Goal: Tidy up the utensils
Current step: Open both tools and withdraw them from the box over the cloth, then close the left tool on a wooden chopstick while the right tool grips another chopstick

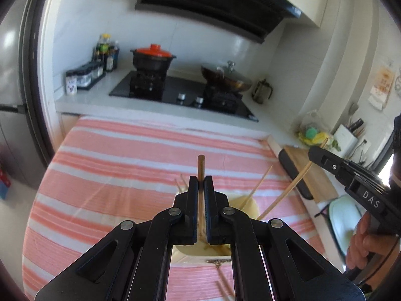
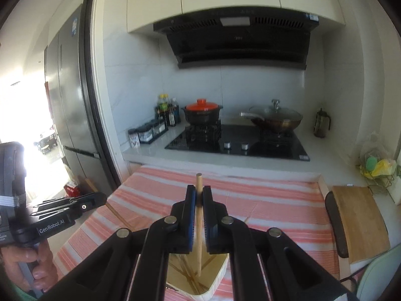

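Observation:
My left gripper (image 1: 200, 178) is shut on a brown wooden chopstick (image 1: 201, 166) that stands upright above a cream utensil tray (image 1: 248, 207) on the pink striped cloth (image 1: 120, 165). My right gripper (image 2: 199, 188) is shut on a light wooden chopstick (image 2: 198, 228) whose lower end hangs over the tray (image 2: 220, 274), where several chopsticks lie. In the left wrist view the right gripper (image 1: 313, 151) holds its chopstick (image 1: 288, 190) slanted down toward the tray. In the right wrist view the left gripper (image 2: 102, 198) is at the left with its chopstick (image 2: 117, 215).
A black stove (image 2: 238, 143) with a red-lidded pot (image 2: 201, 113) and a lidded wok (image 2: 275, 119) stands behind the cloth. A wooden cutting board (image 2: 361, 218) lies to the right. Spice jars (image 2: 147, 131) and bottles stand at the back left. A fridge (image 2: 67, 100) stands on the left.

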`<state>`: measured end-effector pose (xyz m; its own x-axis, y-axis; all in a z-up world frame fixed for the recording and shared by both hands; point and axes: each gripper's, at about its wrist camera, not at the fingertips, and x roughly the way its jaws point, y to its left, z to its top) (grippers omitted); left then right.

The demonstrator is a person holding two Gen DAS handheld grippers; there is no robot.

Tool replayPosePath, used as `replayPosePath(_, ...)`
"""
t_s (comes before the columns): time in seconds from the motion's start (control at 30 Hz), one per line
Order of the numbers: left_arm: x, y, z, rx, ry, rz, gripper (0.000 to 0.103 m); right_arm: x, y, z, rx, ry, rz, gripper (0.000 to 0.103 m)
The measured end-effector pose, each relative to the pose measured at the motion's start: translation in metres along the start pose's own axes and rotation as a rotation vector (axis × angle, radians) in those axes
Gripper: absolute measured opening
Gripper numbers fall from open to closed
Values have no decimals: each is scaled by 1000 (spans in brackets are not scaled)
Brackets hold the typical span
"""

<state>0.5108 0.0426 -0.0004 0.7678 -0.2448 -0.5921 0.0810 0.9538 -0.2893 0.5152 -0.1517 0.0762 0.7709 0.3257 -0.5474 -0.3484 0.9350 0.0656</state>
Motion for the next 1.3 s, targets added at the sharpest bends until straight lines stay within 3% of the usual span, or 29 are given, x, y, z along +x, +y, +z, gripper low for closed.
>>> replayPosePath(0.13, 37, 0, -14, 12, 95, 21, 4, 47, -3, -25, 23, 139, 26, 8)
replayPosePath(0.17, 42, 2, -17, 7, 116, 33, 12, 56, -2, -30, 27, 172, 29, 9)
replayPosePath(0.2, 42, 1, -20, 3, 132, 34, 20, 62, -2, -35, 31, 195, 28, 19)
replayPosePath(0.23, 37, 2, -23, 0, 135, 30, 39, 62, -2, -39, 40, 201, 32, 26)
replayPosePath(0.27, 29, 2, -26, 3, 121, 25, 54, 57, -3, -42, 51, 188, 46, 34)
replayPosePath(0.4, -18, 5, -51, 76, 85, 37, 71, 6, -3, -56, 41, 125, 67, 34)
replayPosePath(0.53, -55, 20, -122, 123, 139, 59, 89, -55, -9, -109, 13, 126, 92, 35)
replayPosePath(0.7, -64, 22, -233, 61, 301, 85, 89, -105, -21, -248, 68, 208, -9, 35)
replayPosePath(0.83, -52, -13, -262, 17, 341, 12, 89, -133, -24, -322, 197, 245, -44, 35)
replayPosePath(0.97, -26, -53, -265, 35, 315, 20, 89, -152, -18, -342, 201, 234, -70, 35)
replayPosePath(1.1, 2, -81, -274, 77, 306, 94, 89, -163, -15, -345, 176, 222, -88, 35)
replayPosePath(1.2, 18, -88, -283, 80, 329, 128, 89, -168, -14, -346, 173, 212, -89, 35)
replayPosePath(1.3, 22, -94, -288, 134, 301, 199, 89, -166, -14, -347, 163, 217, -94, 35)
